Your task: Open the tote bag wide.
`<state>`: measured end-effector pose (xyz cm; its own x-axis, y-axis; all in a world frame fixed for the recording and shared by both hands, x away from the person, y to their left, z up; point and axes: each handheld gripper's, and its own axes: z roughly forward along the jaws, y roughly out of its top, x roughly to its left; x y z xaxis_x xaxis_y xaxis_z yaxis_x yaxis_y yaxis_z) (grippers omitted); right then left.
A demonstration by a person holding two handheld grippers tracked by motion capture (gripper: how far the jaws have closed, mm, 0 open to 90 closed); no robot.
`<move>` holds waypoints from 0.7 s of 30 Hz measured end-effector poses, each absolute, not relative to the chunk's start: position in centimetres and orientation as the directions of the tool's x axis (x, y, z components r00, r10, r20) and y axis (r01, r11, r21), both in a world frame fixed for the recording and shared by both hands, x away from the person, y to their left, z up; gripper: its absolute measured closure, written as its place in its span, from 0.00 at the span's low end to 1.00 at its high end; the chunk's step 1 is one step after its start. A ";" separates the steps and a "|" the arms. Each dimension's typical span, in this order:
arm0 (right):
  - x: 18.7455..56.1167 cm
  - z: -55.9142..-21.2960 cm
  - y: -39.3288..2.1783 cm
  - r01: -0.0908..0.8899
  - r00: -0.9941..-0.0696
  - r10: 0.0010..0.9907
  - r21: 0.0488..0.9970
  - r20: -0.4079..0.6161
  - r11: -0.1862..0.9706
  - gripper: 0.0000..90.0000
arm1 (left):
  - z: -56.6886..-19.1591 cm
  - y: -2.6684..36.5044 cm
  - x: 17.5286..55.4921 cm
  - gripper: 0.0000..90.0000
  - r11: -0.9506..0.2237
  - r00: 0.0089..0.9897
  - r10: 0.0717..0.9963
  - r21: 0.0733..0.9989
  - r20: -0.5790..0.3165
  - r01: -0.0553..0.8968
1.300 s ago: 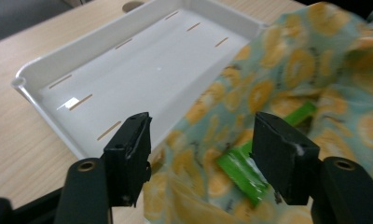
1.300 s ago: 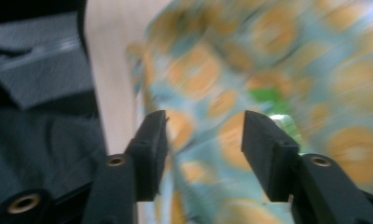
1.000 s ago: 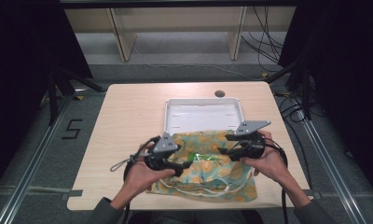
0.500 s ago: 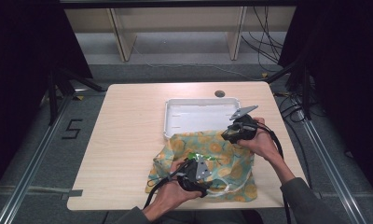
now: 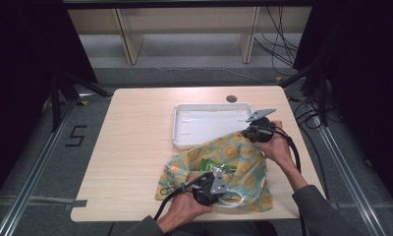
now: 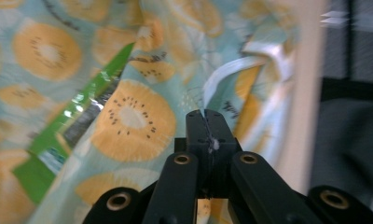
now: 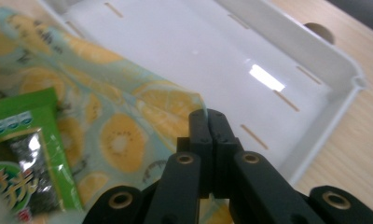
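Cloth bag point(image 5: 236, 160) pinched at opposite edges: left gripper point(image 6: 206, 122) and right gripper point(image 7: 207, 120) both clamped on fabric.

We are in a lab-style recording booth: black curtains point(image 5: 32, 54) flank a lone wooden counter point(image 5: 135, 147), metal rails point(image 5: 32, 172) run along the grey floor, a taped "5" point(image 5: 76, 135) marks it, and loose cables point(image 5: 283, 44) trail behind.

Your surface point(image 5: 135, 147) is pale wood-grain laminate, matt. The tray point(image 7: 287, 70) is smooth white plastic with a glossy glare. The bag point(image 6: 128, 116) is soft printed cloth, creased, with a white cord point(image 5: 234, 202). The packet point(image 7: 21, 154) inside is shiny green film. Your tongs point(image 7: 207, 114) are matt black plastic with brass-coloured rivets.
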<state>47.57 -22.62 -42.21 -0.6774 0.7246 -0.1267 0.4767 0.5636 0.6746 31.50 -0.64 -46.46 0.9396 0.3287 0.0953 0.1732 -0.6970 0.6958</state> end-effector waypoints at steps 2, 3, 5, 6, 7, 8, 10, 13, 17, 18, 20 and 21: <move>47.9 -42.1 -22.9 0.476 -0.671 0.726 0.663 -0.151 0.578 1.00 | -46.3 -0.3 30.8 1.00 -0.692 0.945 0.314 0.703 0.094 0.161; 47.9 -42.1 -22.9 0.476 -0.671 0.726 0.663 -0.151 0.578 1.00 | -46.3 -0.3 30.8 1.00 -0.692 0.945 0.314 0.703 0.094 0.161; 47.9 -42.2 -22.8 0.482 -0.675 0.724 0.661 -0.139 0.576 1.00 | -46.3 -0.1 30.7 1.00 -0.689 0.946 0.318 0.702 0.069 0.180; 47.8 -42.2 -22.6 0.477 -0.670 0.728 0.664 -0.149 0.575 0.95 | -46.3 -0.1 30.9 0.98 -0.665 0.946 0.322 0.720 0.040 0.196; 47.8 -42.1 -22.5 0.483 -0.666 0.731 0.663 -0.146 0.572 0.86 | -46.3 -0.1 30.9 0.93 -0.646 0.943 0.333 0.735 0.026 0.208; 47.6 -41.9 -22.4 0.494 -0.660 0.738 0.660 -0.140 0.566 0.76 | -46.2 -0.1 30.9 0.82 -0.616 0.933 0.359 0.752 0.004 0.234; 46.9 -41.0 -22.4 0.473 -0.655 0.742 0.690 -0.141 0.548 0.67 | -46.0 -0.1 30.8 0.72 -0.592 0.927 0.375 0.767 -0.009 0.247; 45.5 -39.6 -22.2 0.441 -0.725 0.688 0.742 -0.037 0.505 0.62 | -44.4 1.3 30.4 0.68 -0.516 0.913 0.406 0.814 -0.043 0.268; 43.9 -39.1 -21.3 0.388 -0.844 0.535 0.728 0.035 0.565 0.60 | -43.9 3.2 29.2 0.68 -0.472 0.897 0.425 0.815 -0.124 0.337; 43.6 -39.4 -21.0 0.377 -0.861 0.506 0.727 0.048 0.573 0.60 | -44.0 3.7 28.8 0.69 -0.476 0.891 0.444 0.816 -0.100 0.329; 43.2 -39.8 -20.3 0.380 -0.883 0.463 0.702 0.081 0.602 0.60 | -44.5 4.5 28.2 0.75 -0.465 0.883 0.456 0.816 -0.113 0.345; 43.2 -39.8 -20.3 0.380 -0.883 0.463 0.702 0.081 0.602 0.60 | -44.5 4.5 28.2 0.77 -0.465 0.883 0.456 0.816 -0.113 0.345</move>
<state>43.20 -20.33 -39.78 -0.8827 0.4629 0.0807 0.3801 0.6024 0.7018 28.24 4.55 -44.53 0.8828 0.4558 -0.1134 0.3446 -0.4646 0.8157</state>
